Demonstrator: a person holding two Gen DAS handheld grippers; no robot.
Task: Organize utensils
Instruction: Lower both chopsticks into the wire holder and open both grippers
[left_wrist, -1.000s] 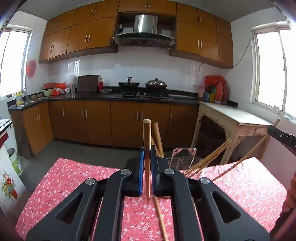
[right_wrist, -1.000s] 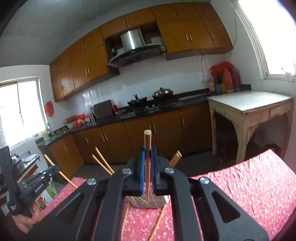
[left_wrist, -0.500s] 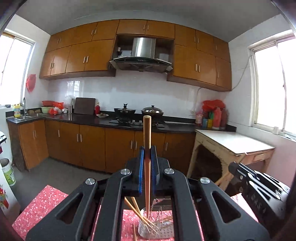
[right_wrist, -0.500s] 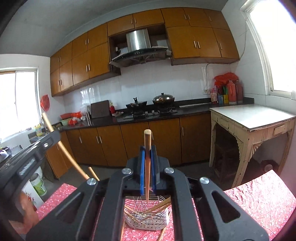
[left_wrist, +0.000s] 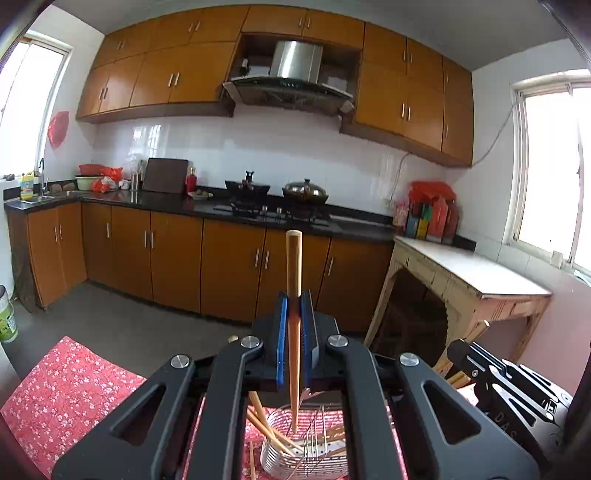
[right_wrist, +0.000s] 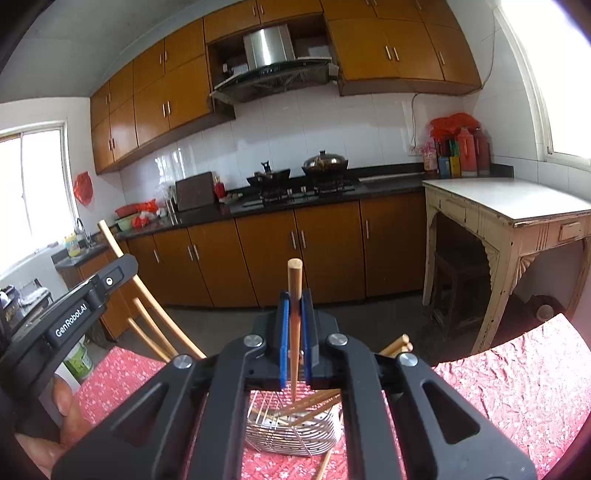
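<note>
My left gripper (left_wrist: 294, 306) is shut on a wooden chopstick (left_wrist: 294, 266) that stands upright, its thin tip hanging over a wire utensil basket (left_wrist: 306, 458) on the red floral tablecloth (left_wrist: 62, 387). Several chopsticks lean inside that basket. My right gripper (right_wrist: 294, 306) is shut on a second upright chopstick (right_wrist: 294, 288), whose tip points into the same wire basket (right_wrist: 291, 432). In the right wrist view the left gripper's black body (right_wrist: 70, 317) shows at the left with its chopstick sticking up. The right gripper's body (left_wrist: 506, 387) appears at the lower right of the left wrist view.
A loose chopstick (right_wrist: 325, 465) lies on the cloth beside the basket. Beyond the table edge are the grey floor, brown kitchen cabinets (left_wrist: 177, 254) and a worn cream side table (right_wrist: 509, 206) at the right. A hand (right_wrist: 55, 424) holds the left tool.
Both grippers have swung in over the wire basket, each still clamping its chopstick. The basket, earlier ahead on the cloth, now lies right under both tips.
</note>
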